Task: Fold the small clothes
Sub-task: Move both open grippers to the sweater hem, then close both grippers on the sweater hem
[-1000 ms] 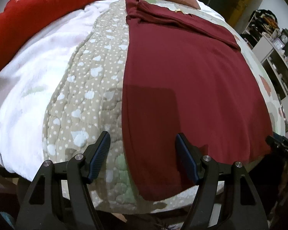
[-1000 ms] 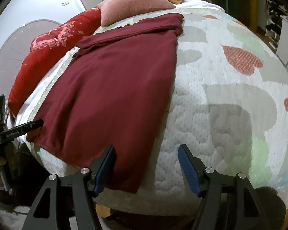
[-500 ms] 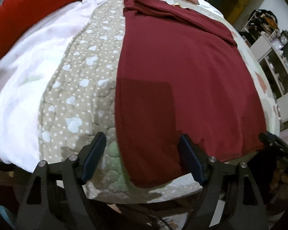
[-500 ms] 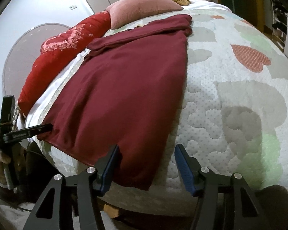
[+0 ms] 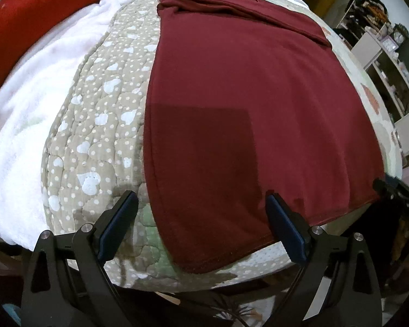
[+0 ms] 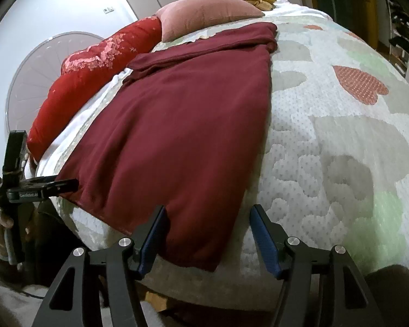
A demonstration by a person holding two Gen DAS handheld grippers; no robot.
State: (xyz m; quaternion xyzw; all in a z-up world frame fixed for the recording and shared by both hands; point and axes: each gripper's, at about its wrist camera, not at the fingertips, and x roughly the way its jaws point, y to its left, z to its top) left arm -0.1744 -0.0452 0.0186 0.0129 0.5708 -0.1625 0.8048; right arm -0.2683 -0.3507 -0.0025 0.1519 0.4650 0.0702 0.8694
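Observation:
A dark red garment (image 5: 245,103) lies spread flat on the quilted bed, its far end folded over into a band (image 5: 231,2). It also shows in the right wrist view (image 6: 177,136). My left gripper (image 5: 201,212) is open, its fingers straddling the garment's near left corner (image 5: 199,256) at the bed edge. My right gripper (image 6: 207,231) is open around the near right corner (image 6: 201,256). Neither holds cloth. The left gripper also shows at the left of the right wrist view (image 6: 41,188), and the right gripper at the right edge of the left wrist view (image 5: 395,190).
The quilt (image 6: 340,150) has heart patterns. A white blanket (image 5: 27,95) and a red bolster (image 6: 81,81) lie to the left. A pink pillow (image 6: 204,11) sits at the head. White shelves (image 5: 390,76) stand to the right.
Both grippers have moved forward and lower towards the garment's near corners. The right gripper's fingers have narrowed a little. The garment has not moved.

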